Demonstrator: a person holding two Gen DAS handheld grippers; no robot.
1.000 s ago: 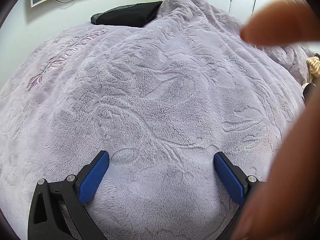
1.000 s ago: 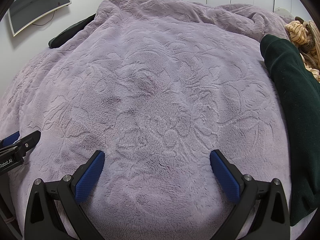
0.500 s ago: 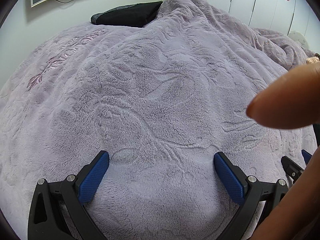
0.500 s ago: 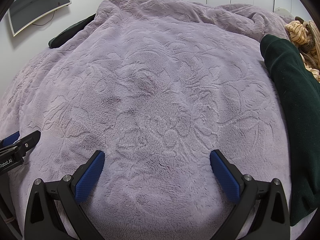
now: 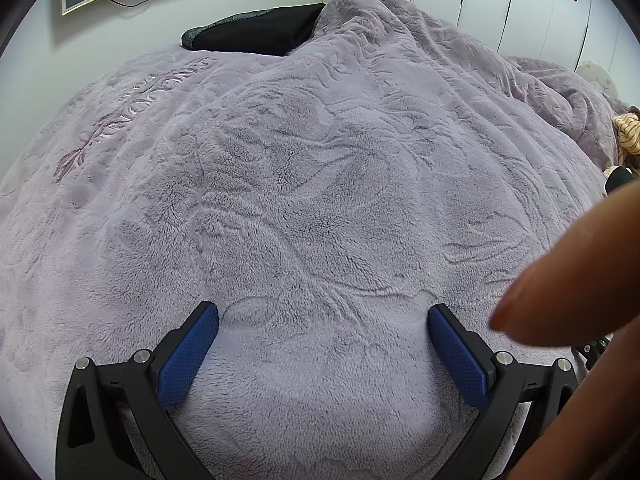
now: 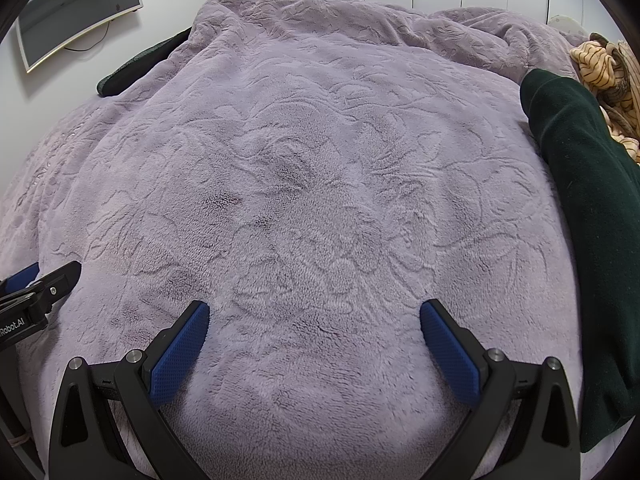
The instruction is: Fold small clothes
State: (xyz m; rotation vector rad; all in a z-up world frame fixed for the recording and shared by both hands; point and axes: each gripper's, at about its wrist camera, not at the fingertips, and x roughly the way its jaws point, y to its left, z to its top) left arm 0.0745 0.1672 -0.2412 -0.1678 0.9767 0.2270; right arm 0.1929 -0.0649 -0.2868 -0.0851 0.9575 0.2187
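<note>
Both grippers rest low over a lilac embossed fleece blanket (image 5: 320,184) that covers the bed. My left gripper (image 5: 323,312) is open, nothing between its blue pads. My right gripper (image 6: 314,310) is open too and empty. A dark green garment (image 6: 588,208) lies along the right edge of the bed in the right wrist view, to the right of the right gripper. Beyond it sits a tan striped garment (image 6: 608,64), also seen at the far right in the left wrist view as the striped cloth (image 5: 628,132). A blurred finger (image 5: 568,288) fills the lower right of the left wrist view.
A black pillow (image 5: 260,34) lies at the head of the bed. A wall screen (image 6: 76,12) hangs at upper left, white wardrobe doors (image 5: 520,4) stand behind. Part of the left gripper (image 6: 36,292) shows at the left edge of the right wrist view.
The blurred finger in the left wrist view has dropped from the upper right to the lower right. Neither gripper has moved.
</note>
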